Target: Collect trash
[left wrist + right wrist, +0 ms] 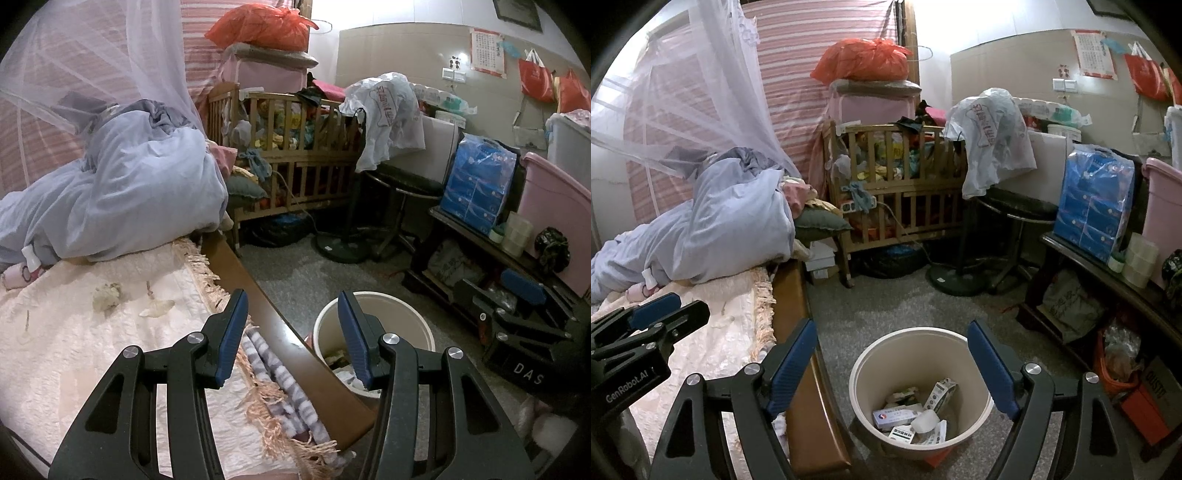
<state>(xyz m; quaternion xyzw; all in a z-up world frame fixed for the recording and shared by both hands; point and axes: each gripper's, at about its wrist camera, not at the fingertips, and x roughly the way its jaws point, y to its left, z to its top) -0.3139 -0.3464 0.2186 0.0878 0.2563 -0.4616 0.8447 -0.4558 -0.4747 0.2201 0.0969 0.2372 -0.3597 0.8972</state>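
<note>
A crumpled tissue (107, 297) and a pale wrapper (157, 308) lie on the pink bed cover (74, 350); a smaller scrap (26, 328) sits further left. My left gripper (293, 332) hovers open over the bed's edge with nothing between its fingers. On the floor beside the bed stands a cream bin (399, 314). My right gripper (892, 365) is open above that bin (905, 354), holding nothing. The bin contains medicine boxes (894, 415) and blister packs (942, 393). The left gripper (653, 317) also shows at the left edge of the right wrist view.
A brown wooden bed rail (295, 347) runs between bed and bin. A bunched blue duvet (129, 199) lies further up the bed. A wooden crib (901, 199), fan base (953, 277), stool (1015, 206) and low dark bench (1108, 277) with a blue tissue pack (1093, 199) ring the grey floor.
</note>
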